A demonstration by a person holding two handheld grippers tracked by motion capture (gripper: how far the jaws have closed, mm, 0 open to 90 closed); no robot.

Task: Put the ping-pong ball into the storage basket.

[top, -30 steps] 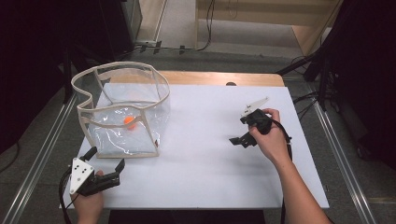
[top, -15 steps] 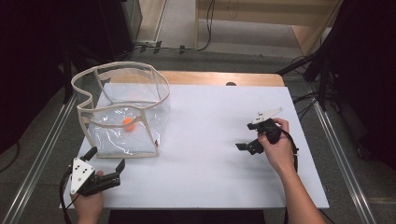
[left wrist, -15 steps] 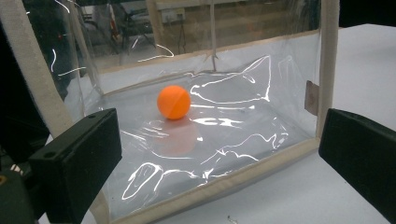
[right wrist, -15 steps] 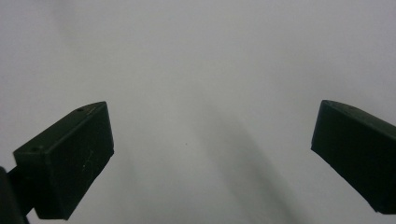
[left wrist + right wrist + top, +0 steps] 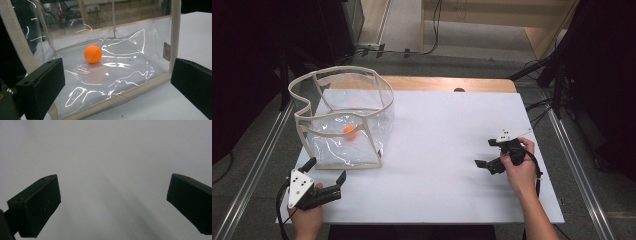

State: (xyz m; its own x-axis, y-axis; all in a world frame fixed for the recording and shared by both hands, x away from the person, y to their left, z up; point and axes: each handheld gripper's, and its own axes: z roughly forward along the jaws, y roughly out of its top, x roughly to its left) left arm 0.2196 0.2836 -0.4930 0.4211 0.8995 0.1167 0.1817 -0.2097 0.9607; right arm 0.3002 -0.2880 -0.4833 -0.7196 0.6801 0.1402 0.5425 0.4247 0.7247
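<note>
A white tabletop (image 5: 437,150) on metal rails (image 5: 257,165); beyond it, grey floor (image 5: 407,30), cables, perhaps wooden furniture (image 5: 492,7).

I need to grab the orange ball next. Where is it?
The orange ball lies on the floor inside the clear bag at the table's left in the high view, just ahead of the open left gripper.
</note>
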